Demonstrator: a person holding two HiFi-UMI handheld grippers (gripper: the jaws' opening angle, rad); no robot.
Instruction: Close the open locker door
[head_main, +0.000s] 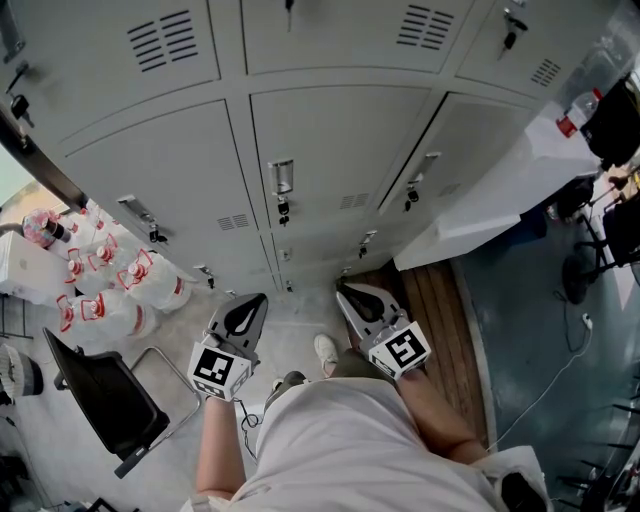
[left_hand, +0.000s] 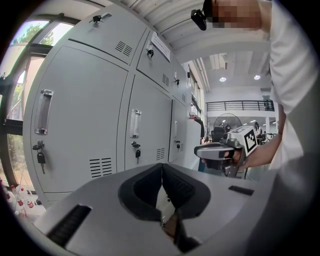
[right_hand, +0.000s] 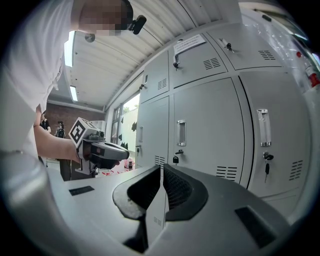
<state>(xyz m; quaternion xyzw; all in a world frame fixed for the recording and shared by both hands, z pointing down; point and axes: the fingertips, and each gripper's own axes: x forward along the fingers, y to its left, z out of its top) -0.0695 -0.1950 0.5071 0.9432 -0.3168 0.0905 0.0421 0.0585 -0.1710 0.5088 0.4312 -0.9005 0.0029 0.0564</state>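
Lockers: grey locker bank (head_main: 330, 60) dead ahead, person standing close, both grippers pointed at it and touching nothing.

Jaw state: left gripper (left_hand: 161, 171) has its jaws pressed together, pads meeting along one seam, nothing between them. Same for the right gripper (right_hand: 161, 169): jaws together, empty. In the head view they sit side by side with a gap between them. Each has its marker cube (head_main: 220, 368) at the hand end, and each shows in the other's view.

Task item: the locker doors (head_main: 330, 150) in the middle row are three across. Each has a vertical handle (head_main: 281, 178) with a key (head_main: 283, 208) hanging from the lock below it. The left gripper faces the left and middle doors, the right gripper the middle and right ones. In both gripper views all three look flush with the frame. In the head view the right-hand door, next to the white desk (head_main: 500, 200), has a darker seam down its left edge. Can't tell if it is slightly ajar or fully shut.

Surroundings: the desk butts against the bank at the right. A pack of bottles (head_main: 100, 285) with red labels sits on the floor at the left, with a black chair (head_main: 100, 395) near it.
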